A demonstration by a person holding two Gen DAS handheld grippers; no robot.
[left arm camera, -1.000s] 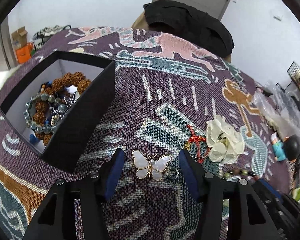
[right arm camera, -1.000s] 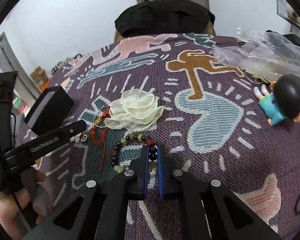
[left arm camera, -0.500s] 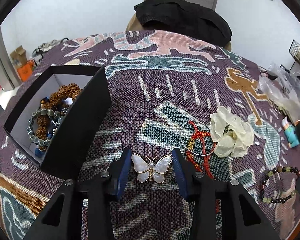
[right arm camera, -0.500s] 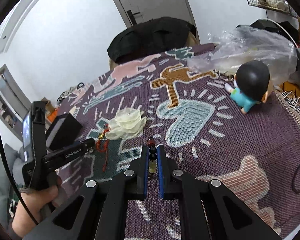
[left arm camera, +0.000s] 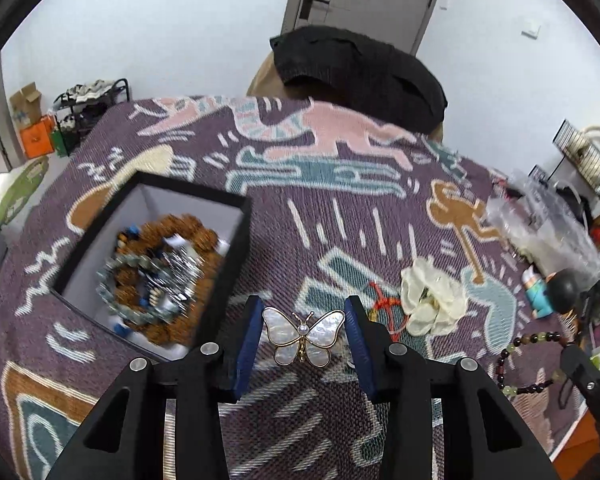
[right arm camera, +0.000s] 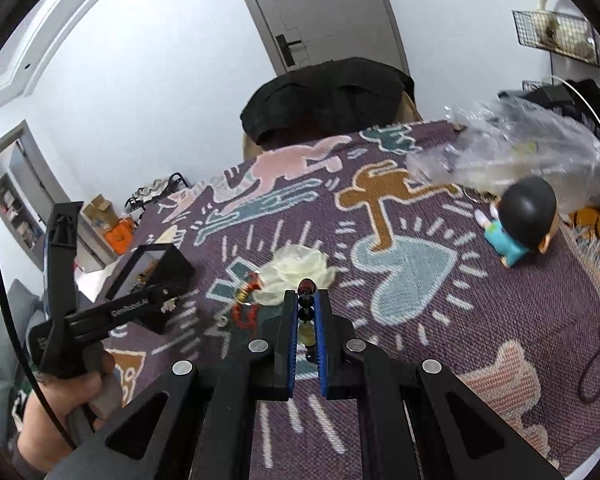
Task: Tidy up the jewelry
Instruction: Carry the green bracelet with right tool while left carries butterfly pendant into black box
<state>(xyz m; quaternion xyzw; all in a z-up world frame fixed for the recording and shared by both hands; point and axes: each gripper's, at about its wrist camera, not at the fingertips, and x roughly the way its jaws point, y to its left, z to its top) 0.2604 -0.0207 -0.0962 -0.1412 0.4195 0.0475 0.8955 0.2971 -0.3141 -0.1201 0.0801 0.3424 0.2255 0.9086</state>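
Butterfly brooch (left arm camera: pixel 303 336) pinched wing to wing in the left gripper (left arm camera: pixel 303 340), raised off the patterned blanket (left arm camera: pixel 340 208), just right of the open black box (left arm camera: pixel 236 264) filled with bead bracelets (left arm camera: pixel 160 276). Beaded bracelet (right arm camera: pixel 307 312) clamped between the nearly closed fingers of the right gripper (right arm camera: pixel 308 320), hanging clear of the blanket. White fabric flower (left arm camera: pixel 430 300) and red cord bracelet (left arm camera: pixel 384 306) lying touching on the blanket. Toy figure (right arm camera: pixel 516 220) near the crumpled plastic bag (right arm camera: pixel 520 152).

Left claw (left arm camera: pixel 304 334) pinches the butterfly brooch (left arm camera: pixel 303 336); right claw (right arm camera: pixel 308 316) clamps the bead bracelet (right arm camera: pixel 306 312).
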